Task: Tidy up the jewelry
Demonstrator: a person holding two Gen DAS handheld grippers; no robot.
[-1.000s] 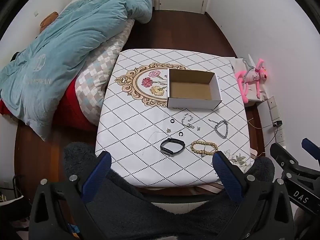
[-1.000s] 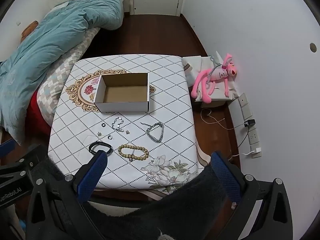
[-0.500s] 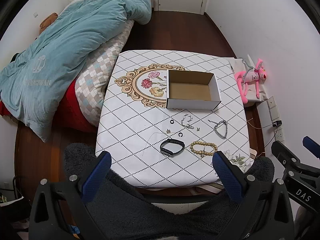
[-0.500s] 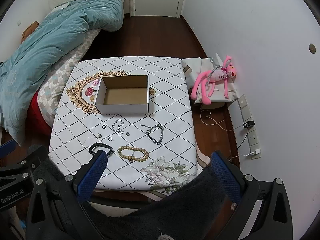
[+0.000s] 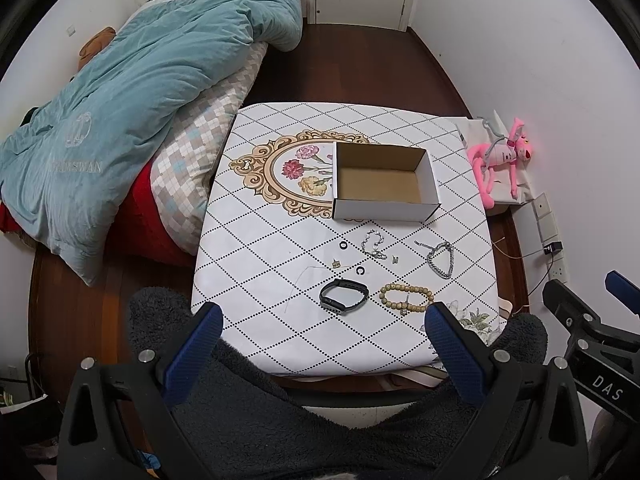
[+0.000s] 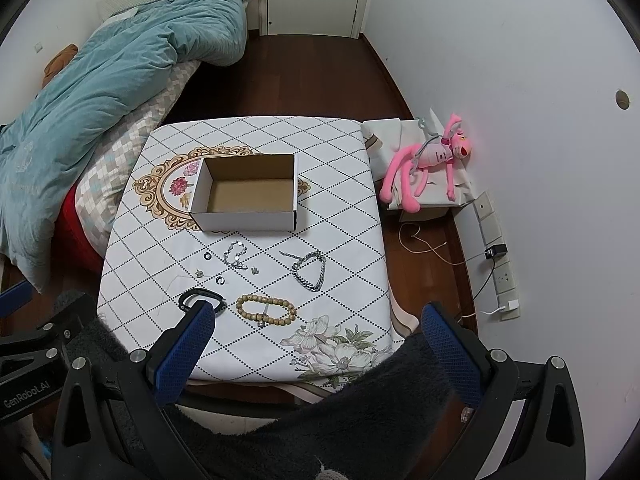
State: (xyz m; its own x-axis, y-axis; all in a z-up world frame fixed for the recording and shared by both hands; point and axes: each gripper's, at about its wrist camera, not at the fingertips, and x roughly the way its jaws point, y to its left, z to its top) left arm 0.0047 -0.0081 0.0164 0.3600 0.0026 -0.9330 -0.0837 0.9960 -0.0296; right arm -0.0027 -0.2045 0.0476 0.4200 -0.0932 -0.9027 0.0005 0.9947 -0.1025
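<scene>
An empty open cardboard box (image 5: 382,181) (image 6: 246,192) stands mid-table. In front of it lie a wooden bead bracelet (image 5: 406,297) (image 6: 265,308), a black wristband (image 5: 343,296) (image 6: 200,298), a heavy silver chain bracelet (image 5: 440,260) (image 6: 309,268), a thin silver chain (image 5: 373,243) (image 6: 235,255), two small black rings (image 5: 343,245) (image 5: 360,270) and small charms. My left gripper (image 5: 320,324) and right gripper (image 6: 316,324) are both open and empty, held high over the table's near edge.
The table (image 5: 280,240) has a white diamond-pattern cloth. A bed with a teal duvet (image 5: 120,112) lies on the left. A pink plush toy (image 6: 432,160) on a white box sits on the right by the wall. My grey fleece sleeves fill the bottom.
Both views have drawn back and up a little from the table. The jewelry and box have not moved.
</scene>
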